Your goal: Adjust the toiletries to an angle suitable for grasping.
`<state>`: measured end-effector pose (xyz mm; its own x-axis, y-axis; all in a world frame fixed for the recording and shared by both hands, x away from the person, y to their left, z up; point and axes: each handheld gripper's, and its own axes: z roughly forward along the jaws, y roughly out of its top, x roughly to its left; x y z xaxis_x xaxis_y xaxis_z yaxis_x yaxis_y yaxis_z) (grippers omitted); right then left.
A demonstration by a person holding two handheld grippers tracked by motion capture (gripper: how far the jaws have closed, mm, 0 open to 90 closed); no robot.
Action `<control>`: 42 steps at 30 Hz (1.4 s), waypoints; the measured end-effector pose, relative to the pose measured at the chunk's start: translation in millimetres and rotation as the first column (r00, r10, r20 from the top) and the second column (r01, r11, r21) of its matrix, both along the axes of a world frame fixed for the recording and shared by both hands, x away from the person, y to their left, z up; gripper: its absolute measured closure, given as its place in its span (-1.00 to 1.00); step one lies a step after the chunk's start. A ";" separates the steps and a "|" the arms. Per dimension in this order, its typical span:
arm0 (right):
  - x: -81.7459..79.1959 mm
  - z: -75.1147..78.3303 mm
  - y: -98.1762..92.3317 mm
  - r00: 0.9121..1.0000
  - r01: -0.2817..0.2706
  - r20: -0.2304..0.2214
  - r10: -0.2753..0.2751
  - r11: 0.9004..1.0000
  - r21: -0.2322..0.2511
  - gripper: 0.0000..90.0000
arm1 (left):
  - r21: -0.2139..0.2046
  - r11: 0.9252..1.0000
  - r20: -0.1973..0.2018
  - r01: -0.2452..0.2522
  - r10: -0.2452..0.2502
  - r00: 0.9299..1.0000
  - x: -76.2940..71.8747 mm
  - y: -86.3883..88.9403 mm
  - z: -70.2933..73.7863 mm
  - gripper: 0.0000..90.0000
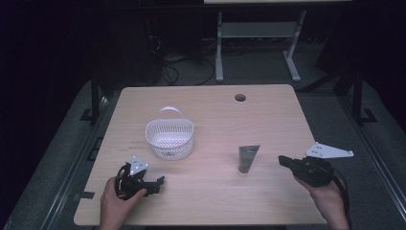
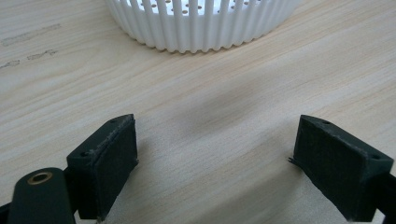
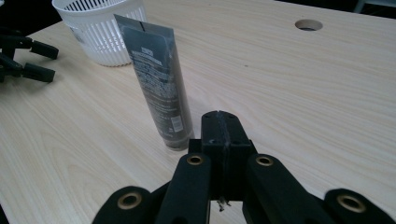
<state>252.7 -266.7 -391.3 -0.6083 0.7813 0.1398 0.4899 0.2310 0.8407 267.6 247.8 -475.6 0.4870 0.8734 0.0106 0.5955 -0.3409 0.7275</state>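
My right tongs (image 3: 219,122) are clenched on nothing, just short of the dark tube (image 3: 156,79), which stands upright on its cap on the worktop (image 1: 268,115), well apart from the white basket (image 1: 170,139). My left tongs (image 2: 212,158) rest released near that basket. Step in hand, as I judge it: approach. Next move calls for releasing the right tongs and straddling the tube.

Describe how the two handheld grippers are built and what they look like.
Both are black, each with two jaws ending in blocky dark pads. The left gripper and the right gripper each carry a pale grey three-cornered plate on top. Brass-coloured rivets mark the right gripper's jaw links. A black cable trails from the right one. No sleeves are visible.
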 end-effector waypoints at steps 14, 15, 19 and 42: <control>9.0 11.5 20.3 0.998 -0.050 0.028 0.050 0.999 -0.001 0.99 | 0.000 1.000 0.000 -0.001 0.001 1.000 0.0 0.0 0.0 -0.72; 9.6 11.6 21.4 0.998 -0.055 0.030 0.055 0.999 0.000 0.99 | 0.000 1.000 0.000 0.000 0.000 1.000 0.0 0.0 0.0 -0.72; 12.6 13.1 26.3 0.997 -0.067 0.030 0.067 0.998 0.002 0.99 | 0.000 1.000 0.000 0.000 0.000 1.000 0.0 0.0 0.0 -0.72; 29.0 11.9 48.0 0.995 -0.096 0.020 0.097 0.995 -0.006 0.99 | 0.001 1.000 0.000 0.000 0.000 1.000 0.0 0.0 0.0 -0.72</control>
<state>281.7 -218.7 -379.4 -0.6835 0.7195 0.1230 0.4482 0.2807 0.8487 267.6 247.8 -475.6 0.4867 0.8735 0.0115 0.5957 -0.3414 0.7271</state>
